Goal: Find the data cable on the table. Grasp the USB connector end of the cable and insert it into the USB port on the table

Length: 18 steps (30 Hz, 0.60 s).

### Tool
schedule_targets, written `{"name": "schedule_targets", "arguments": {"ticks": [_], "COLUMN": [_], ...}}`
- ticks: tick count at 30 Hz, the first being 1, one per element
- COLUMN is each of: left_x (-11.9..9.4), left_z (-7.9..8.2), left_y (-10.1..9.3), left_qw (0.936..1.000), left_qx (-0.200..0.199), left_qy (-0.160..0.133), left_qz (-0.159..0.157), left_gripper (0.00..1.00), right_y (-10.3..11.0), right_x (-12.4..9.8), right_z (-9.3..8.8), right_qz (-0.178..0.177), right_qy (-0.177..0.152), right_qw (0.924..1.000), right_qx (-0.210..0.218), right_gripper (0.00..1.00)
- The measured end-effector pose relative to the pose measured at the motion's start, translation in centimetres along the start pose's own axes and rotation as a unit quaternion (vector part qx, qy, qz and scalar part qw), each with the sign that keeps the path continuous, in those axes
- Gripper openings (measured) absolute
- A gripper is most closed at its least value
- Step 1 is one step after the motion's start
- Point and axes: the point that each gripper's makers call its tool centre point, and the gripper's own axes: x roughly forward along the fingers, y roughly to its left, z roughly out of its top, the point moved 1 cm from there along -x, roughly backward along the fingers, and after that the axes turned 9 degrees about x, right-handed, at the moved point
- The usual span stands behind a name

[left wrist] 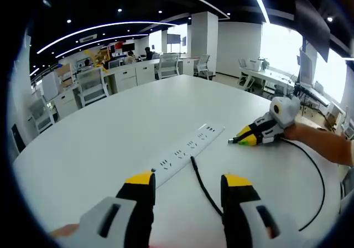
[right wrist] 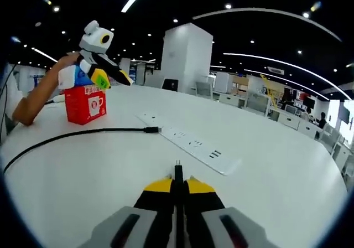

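Cable first, in the left gripper view: the black data cable [left wrist: 202, 184] runs up between the 2 yellow-tipped jaws of the left claw [left wrist: 189, 182], which stand released and grasp nothing, and its end lies just beside the white power strip [left wrist: 188, 148] on the bench [left wrist: 99, 143]. Off to the right, the right claw [left wrist: 235, 140] hovers near the strip's far end. In the right gripper view that claw [right wrist: 178, 182] is clenched on the USB connector [right wrist: 177, 166], which pokes straight ahead. The strip [right wrist: 191, 144] lies just ahead, slanting across, so I judge the right hand nearer the port. A red box [right wrist: 84, 104] stands left.
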Motion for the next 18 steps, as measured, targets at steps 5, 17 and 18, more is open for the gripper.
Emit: {"name": "schedule_targets", "arguments": {"ticks": [5,17,18], "left_x": [-0.02,0.02,0.02], "left_z": [-0.01,-0.02,-0.02], "left_y": [0.02,0.04,0.05], "left_qw": [1.0,1.0,1.0], "left_qx": [0.0,0.0,0.0], "left_qy": [0.0,0.001,0.001], "left_qz": [0.0,0.0,0.001], "left_gripper": [0.47,0.47,0.47], "right_y": [-0.06,-0.14,-0.14], "right_x": [-0.03,-0.26,-0.3], "right_z": [0.13,0.1,0.08], "right_qz": [-0.006,-0.014,-0.014], "right_qy": [-0.007,-0.008,-0.008], "right_qw": [0.9999,0.9997,0.9997], "right_qx": [-0.007,-0.016,-0.016], "right_gripper": [0.09,0.09,0.09]}}
